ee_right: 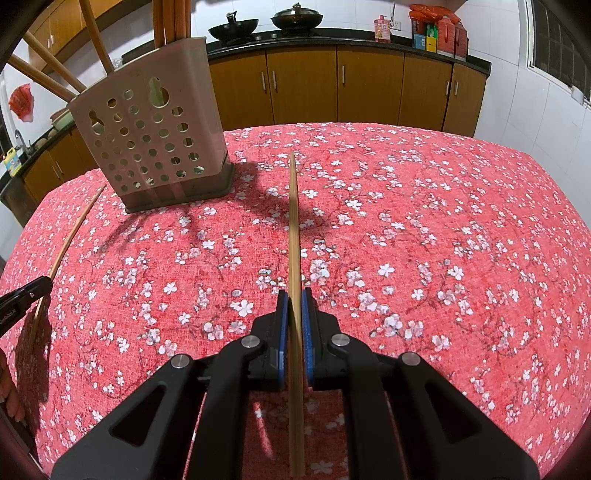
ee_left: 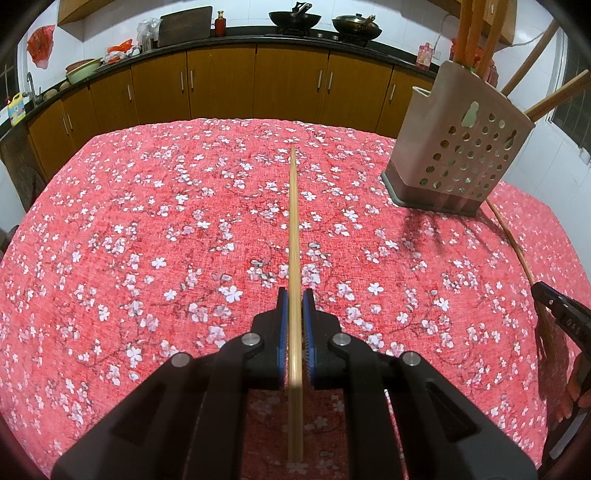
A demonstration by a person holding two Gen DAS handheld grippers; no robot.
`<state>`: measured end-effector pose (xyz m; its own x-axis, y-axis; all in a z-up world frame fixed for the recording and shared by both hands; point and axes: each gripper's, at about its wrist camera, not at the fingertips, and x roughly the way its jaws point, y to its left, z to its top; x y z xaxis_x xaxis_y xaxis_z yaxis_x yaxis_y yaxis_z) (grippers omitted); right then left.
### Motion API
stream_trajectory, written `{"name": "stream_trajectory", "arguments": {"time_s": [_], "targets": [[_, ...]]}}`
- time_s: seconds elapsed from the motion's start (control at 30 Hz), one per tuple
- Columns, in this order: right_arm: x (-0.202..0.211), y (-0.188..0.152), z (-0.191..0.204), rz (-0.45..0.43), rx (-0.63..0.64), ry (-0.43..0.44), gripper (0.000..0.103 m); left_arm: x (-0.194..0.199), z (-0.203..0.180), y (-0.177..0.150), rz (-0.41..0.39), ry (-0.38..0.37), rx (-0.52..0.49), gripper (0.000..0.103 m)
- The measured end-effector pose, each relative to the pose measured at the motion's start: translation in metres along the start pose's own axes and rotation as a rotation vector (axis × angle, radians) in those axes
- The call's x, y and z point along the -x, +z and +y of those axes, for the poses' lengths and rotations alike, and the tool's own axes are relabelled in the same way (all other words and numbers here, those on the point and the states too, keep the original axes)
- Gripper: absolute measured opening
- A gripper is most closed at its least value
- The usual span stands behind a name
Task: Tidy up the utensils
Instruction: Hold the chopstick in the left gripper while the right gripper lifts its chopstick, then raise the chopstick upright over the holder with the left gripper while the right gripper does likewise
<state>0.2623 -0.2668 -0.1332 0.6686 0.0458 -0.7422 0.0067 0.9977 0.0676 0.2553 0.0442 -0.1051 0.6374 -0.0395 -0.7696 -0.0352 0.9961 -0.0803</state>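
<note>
My left gripper [ee_left: 295, 295] is shut on a bamboo chopstick [ee_left: 293, 221] that points forward above the red floral tablecloth. My right gripper [ee_right: 294, 295] is shut on another bamboo chopstick [ee_right: 293, 221], also pointing forward. A beige perforated utensil holder [ee_left: 458, 147] stands at the right in the left wrist view and at the left in the right wrist view [ee_right: 151, 140]; several wooden utensils stick out of its top. The other gripper's chopstick [ee_left: 513, 240] shows at the right edge, and the left one [ee_right: 70, 240] shows at the left edge of the right wrist view.
The table [ee_left: 147, 221] carries a red cloth with white blossoms. Wooden kitchen cabinets [ee_left: 221, 85] run behind it, with woks [ee_left: 295, 18] on the counter. A window [ee_right: 557, 44] is at the right.
</note>
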Motion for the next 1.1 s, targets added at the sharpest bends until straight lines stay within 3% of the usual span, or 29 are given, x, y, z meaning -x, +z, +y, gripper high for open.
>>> {"name": "stream_trajectory", "arguments": {"time_s": [0.53, 1.1], "targets": [[0.017, -0.003, -0.003, -0.020, -0.010, 0.018, 0.008, 0.010, -0.002, -0.004, 0.018, 0.006, -0.018, 0.008], [0.091, 0.029, -0.013, -0.229, -0.035, 0.038, 0.008, 0.086, 0.004, 0.025, -0.160, -0.044, -0.009, 0.008]]}}
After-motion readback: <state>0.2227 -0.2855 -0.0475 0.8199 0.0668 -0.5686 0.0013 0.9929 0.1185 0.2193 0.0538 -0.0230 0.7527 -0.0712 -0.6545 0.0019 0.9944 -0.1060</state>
